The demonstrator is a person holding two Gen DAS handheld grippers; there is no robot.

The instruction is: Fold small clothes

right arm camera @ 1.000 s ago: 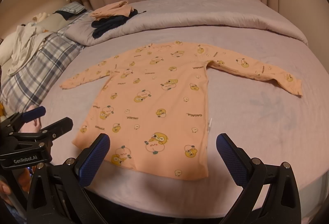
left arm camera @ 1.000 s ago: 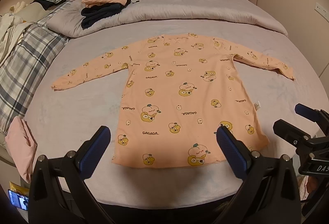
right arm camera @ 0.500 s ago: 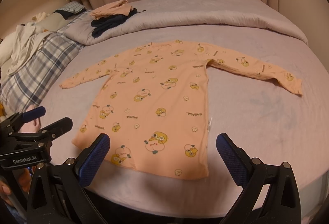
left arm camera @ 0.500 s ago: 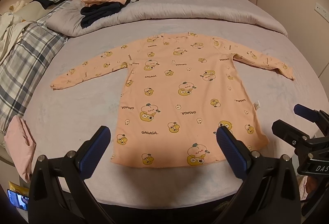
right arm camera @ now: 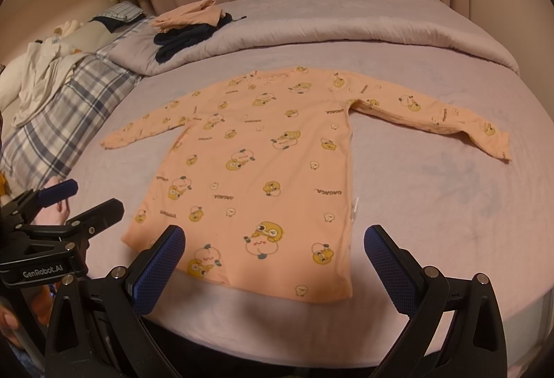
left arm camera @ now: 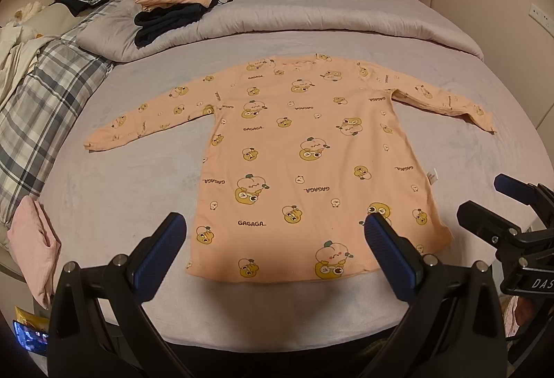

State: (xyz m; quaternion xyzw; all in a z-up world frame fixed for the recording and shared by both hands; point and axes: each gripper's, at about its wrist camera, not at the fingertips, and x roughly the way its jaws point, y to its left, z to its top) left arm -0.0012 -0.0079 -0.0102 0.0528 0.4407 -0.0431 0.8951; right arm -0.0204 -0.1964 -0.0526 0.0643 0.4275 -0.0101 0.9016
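A small peach long-sleeved shirt with cartoon prints lies flat on the grey bed, both sleeves spread out, hem toward me. It also shows in the right wrist view. My left gripper is open and empty, hovering just above the hem near the bed's front edge. My right gripper is open and empty, above the hem's right part. The right gripper also shows at the right edge of the left wrist view, and the left gripper at the left edge of the right wrist view.
A pile of folded clothes, peach on dark navy, sits on the rolled grey duvet at the back. A plaid blanket and white cloth lie at the left. A pink cloth lies at the bed's front left.
Both grippers have edged slightly forward toward the shirt's hem. The shirt has not moved.
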